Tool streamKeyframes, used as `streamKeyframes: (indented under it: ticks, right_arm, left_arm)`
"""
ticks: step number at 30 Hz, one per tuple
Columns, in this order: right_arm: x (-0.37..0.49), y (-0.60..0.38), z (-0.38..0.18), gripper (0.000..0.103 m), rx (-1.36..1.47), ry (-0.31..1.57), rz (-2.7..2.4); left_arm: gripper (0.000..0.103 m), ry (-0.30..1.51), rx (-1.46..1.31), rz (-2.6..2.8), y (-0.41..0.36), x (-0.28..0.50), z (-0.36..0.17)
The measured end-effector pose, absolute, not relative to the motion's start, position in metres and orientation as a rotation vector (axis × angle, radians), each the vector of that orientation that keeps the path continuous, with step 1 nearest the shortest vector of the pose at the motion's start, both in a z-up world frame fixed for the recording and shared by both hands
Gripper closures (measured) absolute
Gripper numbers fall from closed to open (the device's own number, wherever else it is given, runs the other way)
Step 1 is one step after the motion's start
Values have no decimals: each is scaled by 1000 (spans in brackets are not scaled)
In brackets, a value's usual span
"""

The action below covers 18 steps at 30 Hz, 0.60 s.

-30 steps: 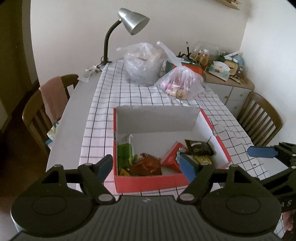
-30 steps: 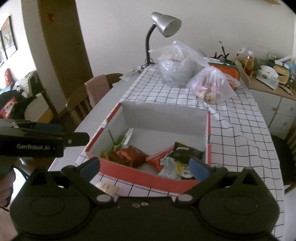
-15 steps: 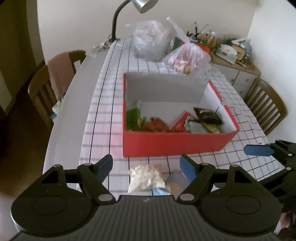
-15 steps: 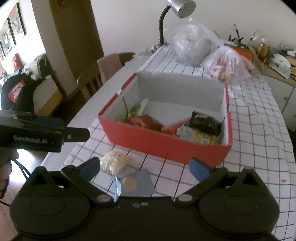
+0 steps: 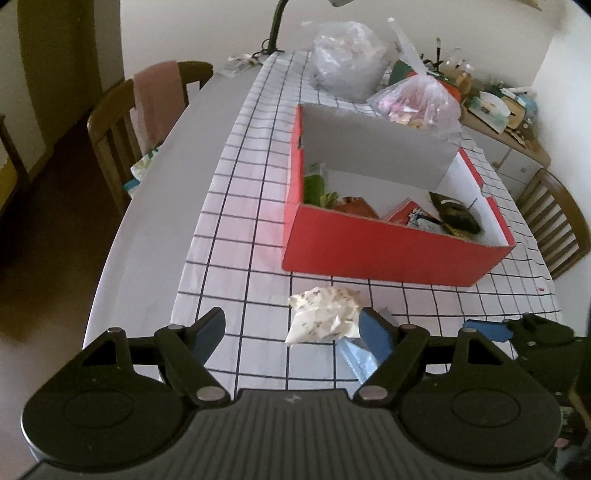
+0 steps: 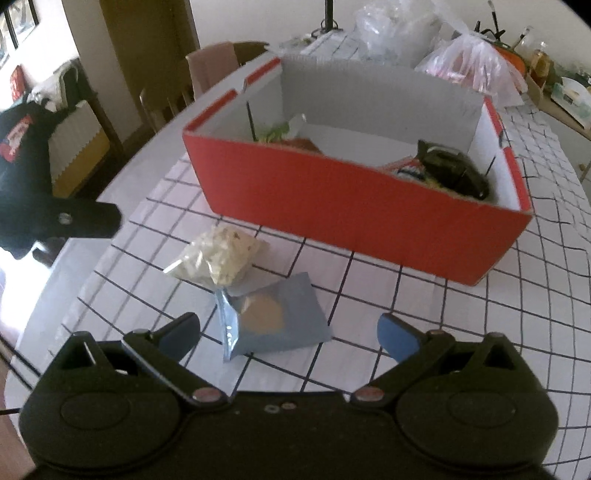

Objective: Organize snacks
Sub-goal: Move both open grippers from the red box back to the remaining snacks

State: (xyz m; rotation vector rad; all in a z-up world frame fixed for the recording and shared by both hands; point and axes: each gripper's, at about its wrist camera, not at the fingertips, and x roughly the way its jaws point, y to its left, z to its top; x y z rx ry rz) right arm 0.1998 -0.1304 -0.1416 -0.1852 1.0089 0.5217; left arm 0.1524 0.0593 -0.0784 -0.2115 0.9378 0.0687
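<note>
Both grippers lower, nr blue pouch (image 6: 275, 320)

Home dining room; checked tablecloth (image 5: 236, 206) on table; wooden chairs (image 5: 110, 125); desk lamp (image 5: 275, 26); cluttered sideboard (image 5: 509, 125)

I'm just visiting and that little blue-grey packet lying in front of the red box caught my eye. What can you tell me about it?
The blue-grey packet is a flat, roughly square pouch of what looks like shiny foil, with a round tan patch near its middle. Its left edge is crinkled and curls up. It lies flat on the checked tablecloth, in front of the red box but apart from it. The clear bag of pale snack pieces overlaps its far corner. Neither gripper touches it.
</note>
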Motion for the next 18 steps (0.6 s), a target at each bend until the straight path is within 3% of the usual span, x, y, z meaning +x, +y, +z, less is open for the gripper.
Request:
streamKeyframes:
  ticks: [18]
  right_arm:
    - [216,-98,-188,3,-315,1069,557]
  left_arm:
    - [24,975,-217,82,70,150,-91]
